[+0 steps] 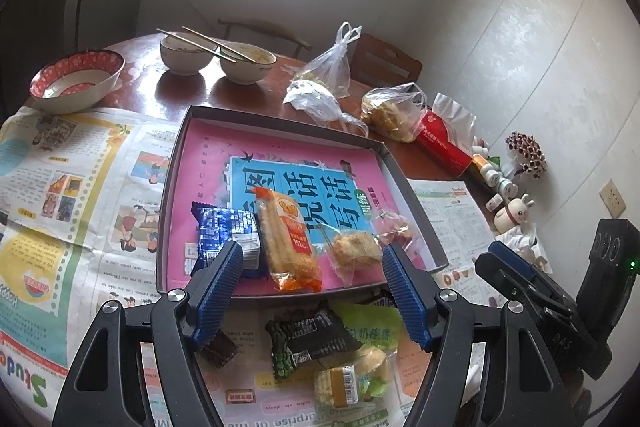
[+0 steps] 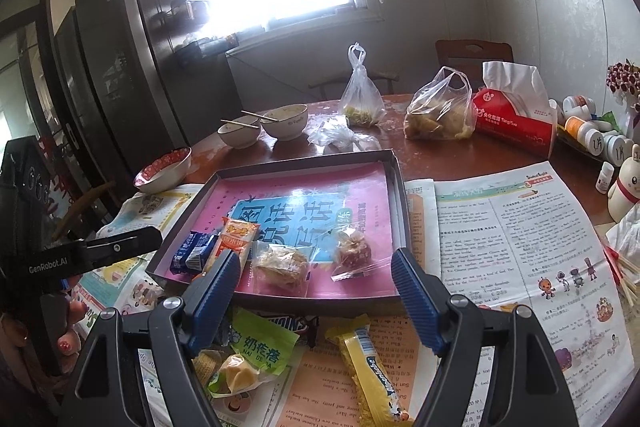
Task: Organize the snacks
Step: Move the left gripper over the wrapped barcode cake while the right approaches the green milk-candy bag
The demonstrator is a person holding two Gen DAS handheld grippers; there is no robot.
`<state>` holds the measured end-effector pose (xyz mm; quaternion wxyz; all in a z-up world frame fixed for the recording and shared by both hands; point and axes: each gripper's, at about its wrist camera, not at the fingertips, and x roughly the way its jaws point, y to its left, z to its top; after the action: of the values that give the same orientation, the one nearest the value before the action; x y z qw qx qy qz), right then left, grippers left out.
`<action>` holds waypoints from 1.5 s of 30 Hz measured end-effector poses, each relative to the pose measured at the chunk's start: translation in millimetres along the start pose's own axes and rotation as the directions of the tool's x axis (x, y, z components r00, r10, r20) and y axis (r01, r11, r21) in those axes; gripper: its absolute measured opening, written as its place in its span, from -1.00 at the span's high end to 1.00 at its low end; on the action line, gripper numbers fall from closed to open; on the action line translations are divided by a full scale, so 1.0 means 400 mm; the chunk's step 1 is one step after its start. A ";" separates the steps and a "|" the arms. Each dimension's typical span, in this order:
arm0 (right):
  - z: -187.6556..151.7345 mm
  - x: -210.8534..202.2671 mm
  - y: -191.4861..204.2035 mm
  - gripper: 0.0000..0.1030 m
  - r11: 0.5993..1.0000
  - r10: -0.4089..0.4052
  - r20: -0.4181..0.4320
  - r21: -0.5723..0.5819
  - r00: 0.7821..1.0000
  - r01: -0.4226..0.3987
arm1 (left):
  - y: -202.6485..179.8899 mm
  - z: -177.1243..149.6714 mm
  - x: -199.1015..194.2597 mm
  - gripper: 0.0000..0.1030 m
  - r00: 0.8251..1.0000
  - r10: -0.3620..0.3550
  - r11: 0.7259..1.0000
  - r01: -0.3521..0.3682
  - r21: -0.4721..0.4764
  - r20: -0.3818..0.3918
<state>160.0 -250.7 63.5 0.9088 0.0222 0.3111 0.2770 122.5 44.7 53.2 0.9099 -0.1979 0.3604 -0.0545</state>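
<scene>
A shallow box tray [image 1: 280, 117] with a pink lining lies on the newspaper-covered table. In it, left to right, are a blue foil snack [image 1: 226, 231], an orange cracker pack [image 1: 290, 239], a clear-wrapped pastry [image 1: 354, 251] and a reddish wrapped snack [image 1: 396, 227]. Loose snacks lie in front of the tray: a dark packet [image 1: 308, 343], a green packet [image 2: 260, 343], a chocolate bar [image 2: 296, 325] and a long yellow pack [image 2: 368, 367]. My left gripper [image 1: 312, 255] hangs open over the tray's near edge. My right gripper [image 2: 316, 261] is open too, and nothing sits between either pair of jaws.
Three bowls [image 1: 78, 81], two with chopsticks [image 1: 200, 41], stand at the table's far side. Plastic food bags [image 2: 440, 115], a red tissue pack [image 2: 516, 123], bottles [image 2: 588, 131] and a rabbit figure [image 2: 628, 187] crowd the right. A dark fridge [image 2: 120, 67] stands left.
</scene>
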 end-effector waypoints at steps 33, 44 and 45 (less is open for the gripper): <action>-0.026 -0.020 0.038 -0.50 0.999 0.022 -0.020 -0.033 1.000 -0.023 | -0.019 -0.055 0.010 -0.44 0.995 -0.009 0.999 0.012 0.032 -0.095; -0.042 -0.017 0.049 -0.50 0.998 0.035 -0.041 -0.042 0.999 -0.037 | -0.021 -0.093 0.025 -0.44 0.988 -0.011 0.999 0.018 0.049 -0.152; -0.043 -0.016 0.049 -0.50 0.998 0.037 -0.043 -0.042 0.998 -0.039 | -0.022 -0.097 0.025 -0.44 0.988 -0.013 0.999 0.021 0.050 -0.157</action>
<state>136.2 -239.7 57.5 0.8969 0.0026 0.3238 0.3012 104.1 21.8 24.7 0.8832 -0.1727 0.4273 -0.0870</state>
